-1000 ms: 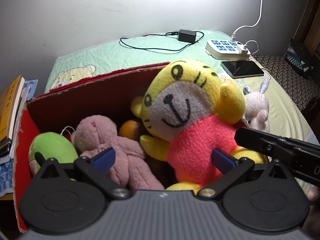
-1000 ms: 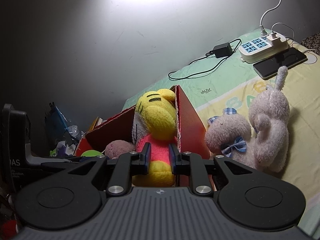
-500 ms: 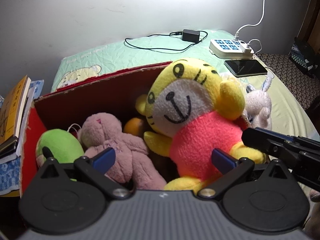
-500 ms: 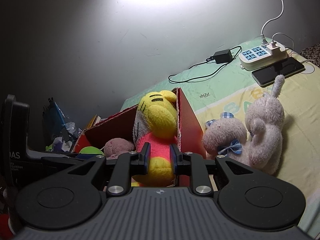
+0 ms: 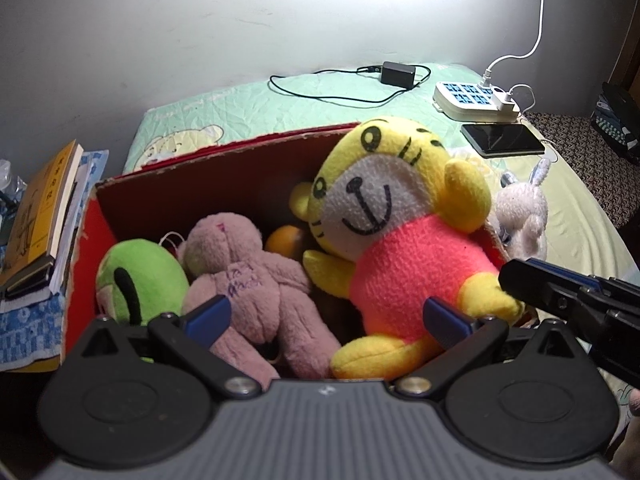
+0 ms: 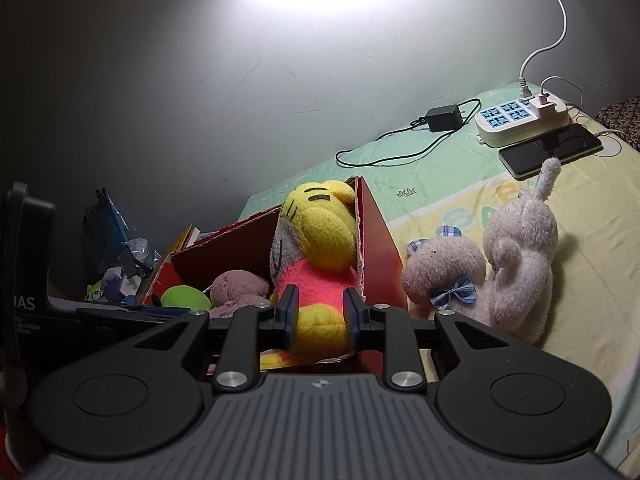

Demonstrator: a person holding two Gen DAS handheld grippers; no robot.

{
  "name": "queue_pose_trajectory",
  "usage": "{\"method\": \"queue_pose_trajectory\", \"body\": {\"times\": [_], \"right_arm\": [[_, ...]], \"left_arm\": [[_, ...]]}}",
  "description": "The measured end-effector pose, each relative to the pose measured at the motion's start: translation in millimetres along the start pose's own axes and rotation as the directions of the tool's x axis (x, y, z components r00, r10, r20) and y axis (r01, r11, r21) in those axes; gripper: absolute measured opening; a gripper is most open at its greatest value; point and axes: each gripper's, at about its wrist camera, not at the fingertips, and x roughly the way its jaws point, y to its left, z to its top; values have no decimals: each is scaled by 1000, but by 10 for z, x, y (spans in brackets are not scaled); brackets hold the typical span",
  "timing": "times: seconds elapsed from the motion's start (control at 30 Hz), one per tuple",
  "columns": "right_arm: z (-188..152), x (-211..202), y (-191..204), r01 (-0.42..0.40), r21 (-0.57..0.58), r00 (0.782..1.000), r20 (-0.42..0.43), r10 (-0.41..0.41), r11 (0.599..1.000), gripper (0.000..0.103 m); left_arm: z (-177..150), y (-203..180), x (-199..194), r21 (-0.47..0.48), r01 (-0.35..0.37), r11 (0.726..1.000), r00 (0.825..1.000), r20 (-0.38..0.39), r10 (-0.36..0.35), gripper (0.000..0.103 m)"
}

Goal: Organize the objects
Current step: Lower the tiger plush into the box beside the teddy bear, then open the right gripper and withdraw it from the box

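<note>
Your left gripper [image 5: 326, 314], jaws spread, hovers at the box [image 5: 224, 168]. Your right gripper [image 6: 318, 312], jaws nearly together, holds nothing. Next, reach right for the white bunny [image 6: 516, 256].

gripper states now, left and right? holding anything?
Left gripper: open, holding nothing, over the toys in the box.
Right gripper: jaws narrowed but apart, not gripping; the tiger toy sits behind the gap.

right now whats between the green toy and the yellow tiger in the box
The pink teddy lies between the green toy and the yellow tiger, with an orange ball behind it; the left wrist view shows this.
</note>
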Motion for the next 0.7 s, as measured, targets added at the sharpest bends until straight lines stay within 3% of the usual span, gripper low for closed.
{"method": "queue_pose_trajectory", "body": {"times": [0.23, 0.7], "right_arm": [[-31, -71, 52, 35, -33, 999, 21, -34, 999, 33], [-118, -144, 137, 36, -60, 999, 20, -35, 998, 34]], "left_arm": [[-52, 36, -59, -34, -11, 999, 1000, -5, 11, 102], [-191, 49, -203, -64, -39, 997, 999, -3, 39, 102]]}}
